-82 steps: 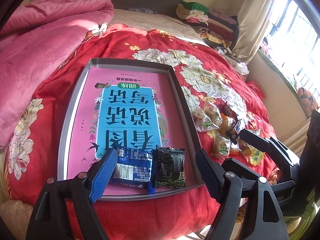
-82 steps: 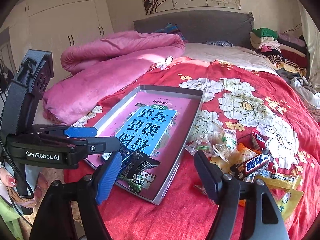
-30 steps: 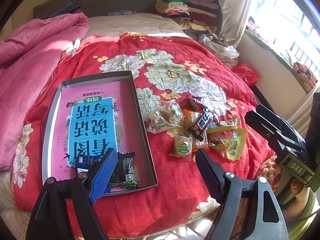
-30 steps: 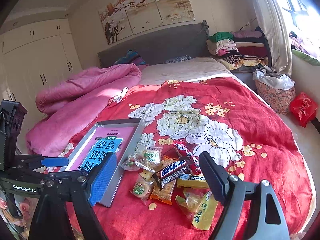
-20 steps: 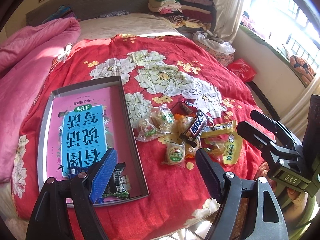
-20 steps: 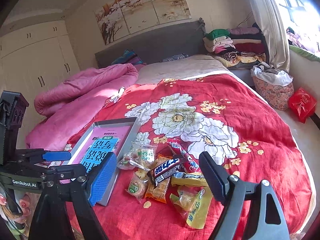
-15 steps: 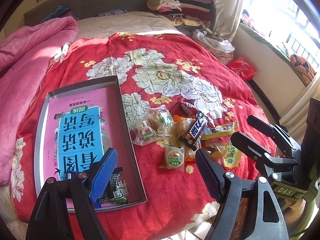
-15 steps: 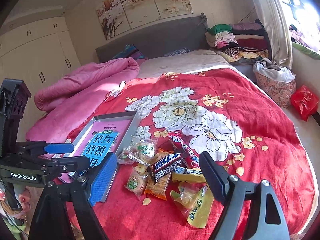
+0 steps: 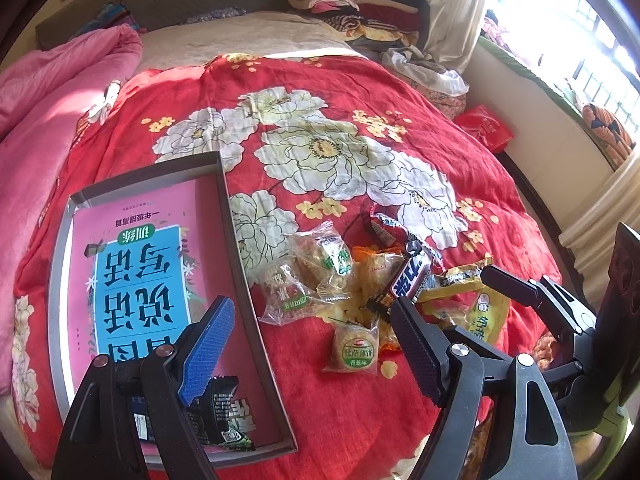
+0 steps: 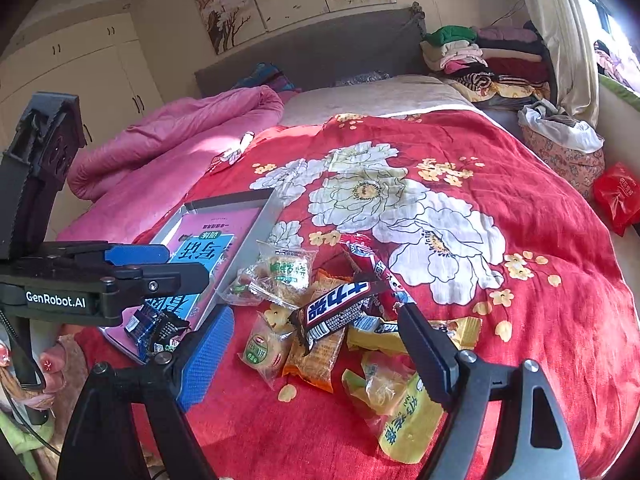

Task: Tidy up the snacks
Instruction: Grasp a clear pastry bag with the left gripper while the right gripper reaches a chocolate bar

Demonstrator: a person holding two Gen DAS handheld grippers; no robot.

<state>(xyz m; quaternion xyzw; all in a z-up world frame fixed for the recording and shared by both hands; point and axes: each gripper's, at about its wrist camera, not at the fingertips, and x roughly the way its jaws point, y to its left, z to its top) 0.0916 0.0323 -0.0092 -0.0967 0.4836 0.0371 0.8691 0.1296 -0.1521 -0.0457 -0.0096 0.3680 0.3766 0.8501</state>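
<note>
The red flowered bedspread (image 9: pixel 340 128) lies bare toward twelve o'clock. The shallow grey cardboard tray (image 9: pixel 236 240) sits at nine o'clock of the heap of wrapped snacks (image 9: pixel 360 280). Left gripper (image 9: pixel 310 344) and right gripper (image 10: pixel 316 344) both gape wide, empty; the round green-labelled biscuit packet (image 9: pixel 354 350) lies between the left's fingers.

1. One grey tray (image 9: pixel 236 240) with one pink book (image 9: pixel 132 264) in it.
2. Two dark snack packets (image 9: pixel 216 412) in the tray.
3. One black chocolate bar (image 10: pixel 340 312).
4. Three clear-wrapped pastries (image 9: pixel 320 256).
</note>
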